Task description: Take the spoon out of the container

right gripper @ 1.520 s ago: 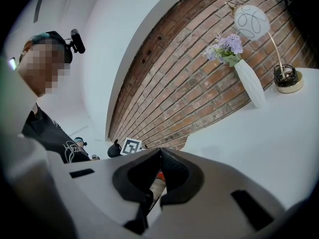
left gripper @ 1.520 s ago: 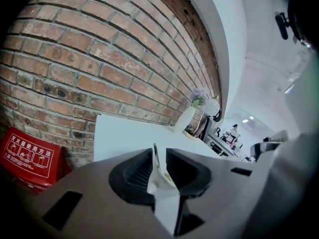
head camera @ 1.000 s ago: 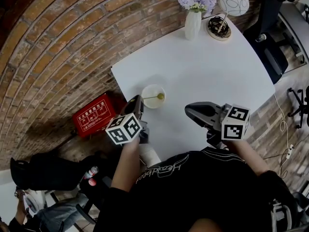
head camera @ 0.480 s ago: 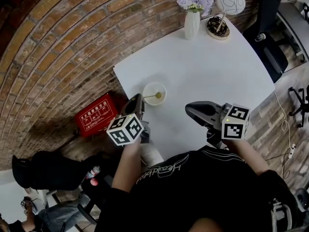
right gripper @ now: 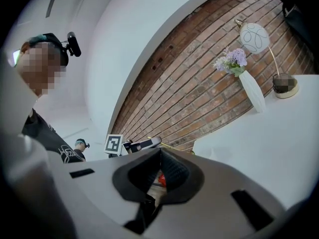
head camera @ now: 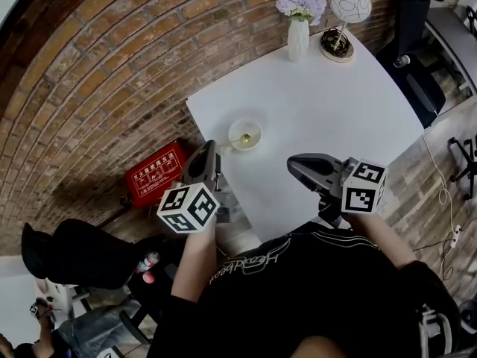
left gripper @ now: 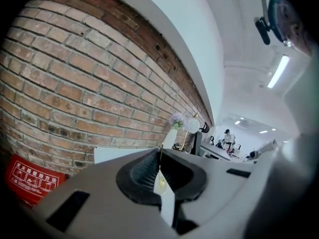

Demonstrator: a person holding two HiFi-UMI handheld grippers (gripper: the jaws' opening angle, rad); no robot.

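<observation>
Black short-sleeved shirt (head camera: 313,304), pale script print (head camera: 250,264) at its 11 o'clock edge, grey left gripper (head camera: 207,149), grey right gripper (head camera: 295,163), black-and-white marker cubes (head camera: 188,207)

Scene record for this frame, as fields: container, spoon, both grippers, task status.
container: pale round container near the left edge of the white table
spoon: spoon lies in the container, untouched
left: left gripper jaws together, empty, at the table's edge, apart from the container
right: right gripper jaws together, empty, over the table
status: spoon not yet taken out
</observation>
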